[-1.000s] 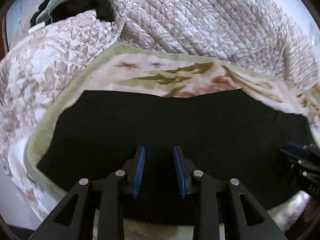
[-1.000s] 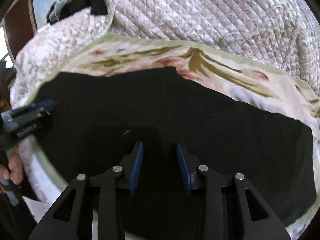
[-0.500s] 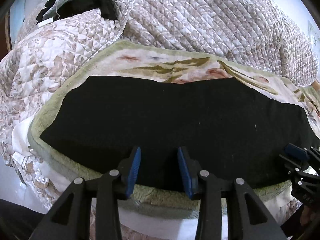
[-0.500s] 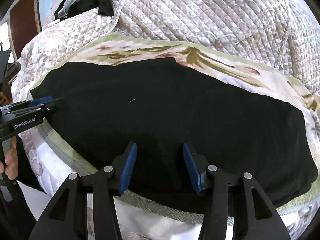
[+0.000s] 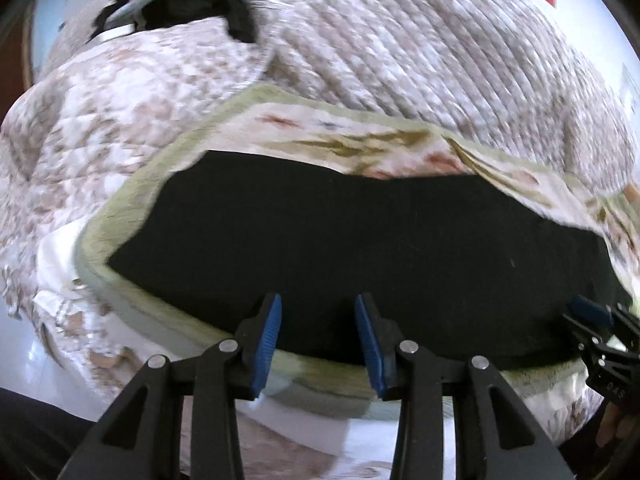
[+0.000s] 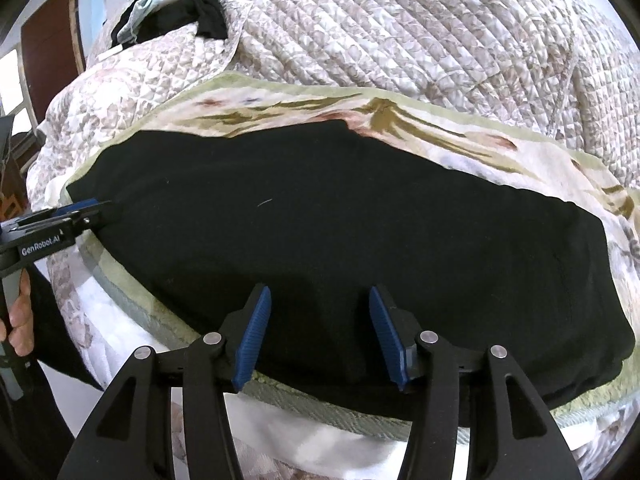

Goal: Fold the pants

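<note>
The left gripper (image 5: 318, 340) holds its blue-padded fingers (image 5: 267, 344) moderately apart with nothing pinched between them; their tips hang over the near edge of the black pants (image 5: 360, 248), and only that dark cloth and the blanket's rim show through the gap. The right gripper (image 6: 320, 334) has its jaws opening, the blue pads (image 6: 252, 340) spread a little wider than the left pair, and the near hem of the pants (image 6: 340, 220) lies under the gap without either pad pressing on it. The pants lie folded into one long flat dark band across a floral blanket with a pale green border (image 6: 280, 108), which is spread on a quilted floral bedspread (image 6: 400, 32) bunched up behind it. In the right wrist view the left gripper (image 6: 80, 210) comes in from the left edge, its tip at the left end of the pants, with the person's hand (image 6: 18, 312) on its grip. In the left wrist view the right gripper (image 5: 596, 316) shows at the right edge beside the other end of the band. A heap of dark and light clothes (image 6: 172, 4) sits at the far top of the bed.
</note>
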Motion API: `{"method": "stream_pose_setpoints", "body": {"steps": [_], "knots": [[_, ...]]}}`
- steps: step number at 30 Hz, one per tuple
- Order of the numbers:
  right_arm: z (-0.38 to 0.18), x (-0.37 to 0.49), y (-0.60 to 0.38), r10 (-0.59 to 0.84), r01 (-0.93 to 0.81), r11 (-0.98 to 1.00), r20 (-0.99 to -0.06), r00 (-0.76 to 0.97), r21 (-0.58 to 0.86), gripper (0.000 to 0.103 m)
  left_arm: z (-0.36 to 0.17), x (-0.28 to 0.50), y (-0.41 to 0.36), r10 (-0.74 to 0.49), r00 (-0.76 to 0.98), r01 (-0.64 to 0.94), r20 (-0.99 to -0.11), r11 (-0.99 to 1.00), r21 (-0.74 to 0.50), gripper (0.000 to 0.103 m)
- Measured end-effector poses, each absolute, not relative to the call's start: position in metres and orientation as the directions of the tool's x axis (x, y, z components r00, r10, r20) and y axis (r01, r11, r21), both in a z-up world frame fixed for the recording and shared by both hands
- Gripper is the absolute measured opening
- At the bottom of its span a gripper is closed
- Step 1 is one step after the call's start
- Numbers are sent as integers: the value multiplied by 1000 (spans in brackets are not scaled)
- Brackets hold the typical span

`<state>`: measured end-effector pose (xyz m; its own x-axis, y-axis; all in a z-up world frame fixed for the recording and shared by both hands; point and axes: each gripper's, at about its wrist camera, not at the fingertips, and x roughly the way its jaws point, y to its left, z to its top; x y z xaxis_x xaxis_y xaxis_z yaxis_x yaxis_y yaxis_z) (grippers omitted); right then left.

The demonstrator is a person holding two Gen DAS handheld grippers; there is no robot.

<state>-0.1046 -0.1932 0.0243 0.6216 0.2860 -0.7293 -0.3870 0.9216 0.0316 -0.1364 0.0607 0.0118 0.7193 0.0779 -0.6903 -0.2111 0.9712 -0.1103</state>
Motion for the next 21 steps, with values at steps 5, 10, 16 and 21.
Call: {"method": "stream_pose_setpoints", "body": {"steps": [5,10,16,21], "knots": [[26,-101,-202,283,-350,935,-723,630,60,52,10,-142,106,122,706,-329,-698,929,-171,41],[27,-100,-203,294,-350,934,-722,627,77,52,4,-158,147,165,691,-461,-704,851,-253,47],[27,-95,-206,322,-338,932,-718,616,129,52,4,-162,162,147,718,-474,-680,819,-324,49],[28,-96,-208,328,-334,932,-717,615,140,52,11,-152,157,169,734,-452,-658,845,-287,49]]}}
